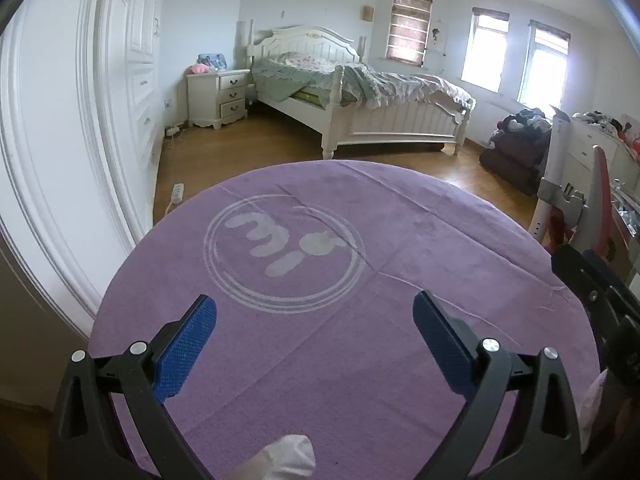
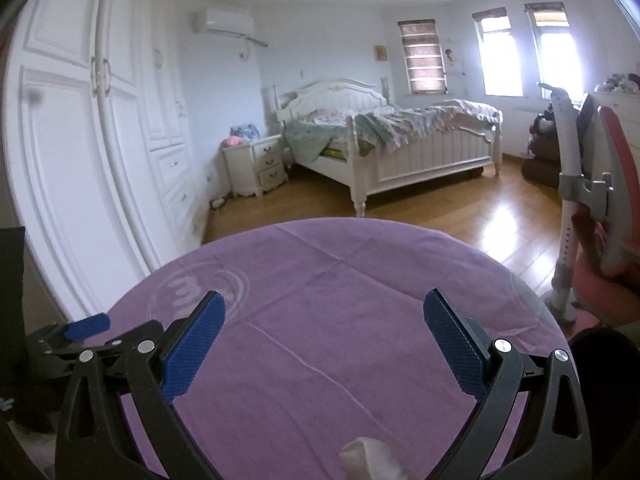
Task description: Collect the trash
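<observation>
A white bed [image 1: 360, 92] stands on wooden floor [image 1: 248, 148] between wardrobe [image 1: 120, 64] and bright windows [image 1: 544, 64].

- Left gripper [image 1: 315, 312]: jaws wide apart, blue pads [image 1: 186, 346], over purple-clothed worktop [image 1: 400, 240].
- White crumpled item [image 1: 288, 458]: near edge, on the cloth.
- White bed [image 1: 360, 96]: far.
- Nightstand [image 1: 218, 96]: far left.

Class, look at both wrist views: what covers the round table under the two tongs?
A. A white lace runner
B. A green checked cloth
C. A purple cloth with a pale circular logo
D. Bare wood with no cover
C. The purple cloth spreads across the table under the open left tongs and right tongs, with its pale circular logo showing.
</observation>
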`<state>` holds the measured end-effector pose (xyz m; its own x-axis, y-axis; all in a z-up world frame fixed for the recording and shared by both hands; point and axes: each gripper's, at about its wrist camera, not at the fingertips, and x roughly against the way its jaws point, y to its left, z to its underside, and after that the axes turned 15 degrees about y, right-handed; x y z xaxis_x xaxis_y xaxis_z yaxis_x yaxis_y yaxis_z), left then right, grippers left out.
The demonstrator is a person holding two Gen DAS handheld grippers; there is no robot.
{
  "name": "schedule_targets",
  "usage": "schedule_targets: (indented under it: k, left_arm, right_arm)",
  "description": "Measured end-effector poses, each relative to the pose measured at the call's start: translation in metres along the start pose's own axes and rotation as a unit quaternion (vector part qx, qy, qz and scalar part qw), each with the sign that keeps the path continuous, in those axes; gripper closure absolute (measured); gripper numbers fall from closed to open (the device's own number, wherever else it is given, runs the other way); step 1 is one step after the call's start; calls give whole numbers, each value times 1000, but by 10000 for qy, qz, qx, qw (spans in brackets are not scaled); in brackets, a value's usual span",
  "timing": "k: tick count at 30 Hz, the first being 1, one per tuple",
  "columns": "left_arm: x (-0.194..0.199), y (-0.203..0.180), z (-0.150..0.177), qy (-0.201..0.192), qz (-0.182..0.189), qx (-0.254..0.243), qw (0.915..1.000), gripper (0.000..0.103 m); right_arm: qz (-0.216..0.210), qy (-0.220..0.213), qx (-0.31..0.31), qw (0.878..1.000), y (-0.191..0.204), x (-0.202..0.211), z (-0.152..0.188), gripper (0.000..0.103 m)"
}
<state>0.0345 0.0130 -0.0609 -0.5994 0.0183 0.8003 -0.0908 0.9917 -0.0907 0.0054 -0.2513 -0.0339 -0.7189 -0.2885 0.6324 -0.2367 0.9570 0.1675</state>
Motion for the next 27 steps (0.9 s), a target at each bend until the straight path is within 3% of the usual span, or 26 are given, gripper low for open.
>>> schedule_targets:
  k: [27]
  left_arm:
    - [-2,-1,0,33,-113,21,9999,5]
  right_arm:
    - [4,-147,326,9994,9,8,9,5]
